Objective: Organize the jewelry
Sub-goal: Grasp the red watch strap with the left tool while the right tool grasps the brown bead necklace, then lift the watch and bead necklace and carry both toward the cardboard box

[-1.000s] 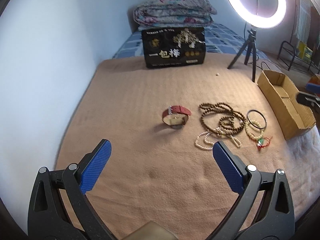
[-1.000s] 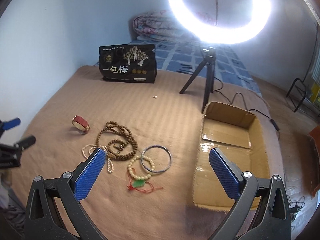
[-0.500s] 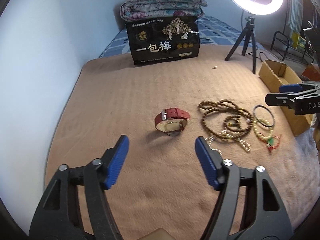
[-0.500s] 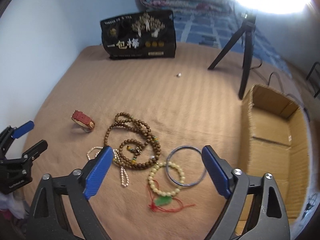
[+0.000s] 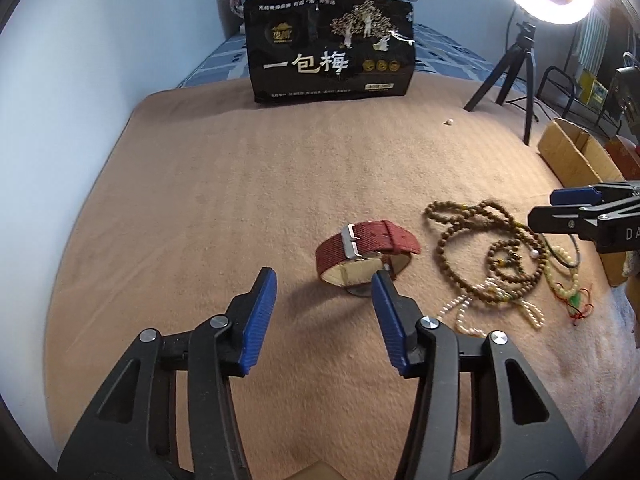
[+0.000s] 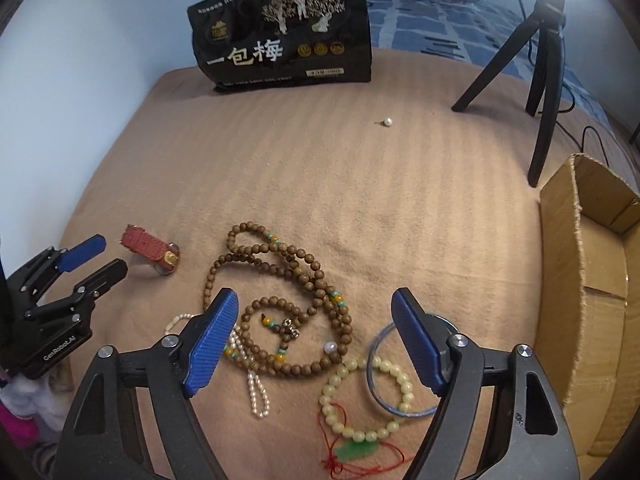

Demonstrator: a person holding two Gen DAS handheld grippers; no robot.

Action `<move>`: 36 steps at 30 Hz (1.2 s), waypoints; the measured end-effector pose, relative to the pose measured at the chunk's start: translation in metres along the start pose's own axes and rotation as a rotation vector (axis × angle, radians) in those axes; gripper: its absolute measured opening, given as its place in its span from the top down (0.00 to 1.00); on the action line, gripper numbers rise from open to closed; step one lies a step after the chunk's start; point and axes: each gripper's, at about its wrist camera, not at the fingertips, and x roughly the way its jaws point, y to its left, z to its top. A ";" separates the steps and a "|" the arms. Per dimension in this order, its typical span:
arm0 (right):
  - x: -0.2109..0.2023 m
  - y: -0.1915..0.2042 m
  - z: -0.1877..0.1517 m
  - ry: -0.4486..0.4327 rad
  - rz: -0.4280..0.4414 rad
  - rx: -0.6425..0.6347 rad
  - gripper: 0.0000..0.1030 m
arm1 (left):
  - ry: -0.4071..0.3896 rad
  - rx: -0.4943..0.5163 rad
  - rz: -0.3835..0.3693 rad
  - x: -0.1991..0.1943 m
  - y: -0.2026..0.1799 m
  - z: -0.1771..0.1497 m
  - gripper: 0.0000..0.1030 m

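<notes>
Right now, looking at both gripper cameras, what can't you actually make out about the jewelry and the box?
- Watch face: left wrist view, hidden by the strap and the left gripper finger; right wrist view, too small.
- Cardboard box inside: cut off by the right edge in both views.
- Metal bangle: right wrist view, partly behind the right gripper finger.
- Pearl strand: its upper part runs under the wooden bead necklace.

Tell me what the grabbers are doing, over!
Left gripper open, nearing watch. Right gripper open over beads. Nothing held. Box waits right.
</notes>
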 end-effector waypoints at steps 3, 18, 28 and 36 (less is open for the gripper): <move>0.006 -0.001 0.003 0.005 0.000 0.007 0.25 | 0.003 -0.005 -0.008 0.009 0.003 0.000 0.54; 0.039 -0.003 0.012 0.051 -0.042 0.007 0.32 | -0.024 -0.011 -0.040 0.032 -0.001 0.010 0.67; 0.052 0.006 0.017 0.056 -0.079 -0.055 0.49 | -0.022 -0.008 -0.039 0.045 -0.004 0.013 0.87; 0.048 0.010 0.013 0.053 -0.015 -0.052 0.92 | -0.027 -0.014 -0.033 0.045 -0.002 0.012 0.90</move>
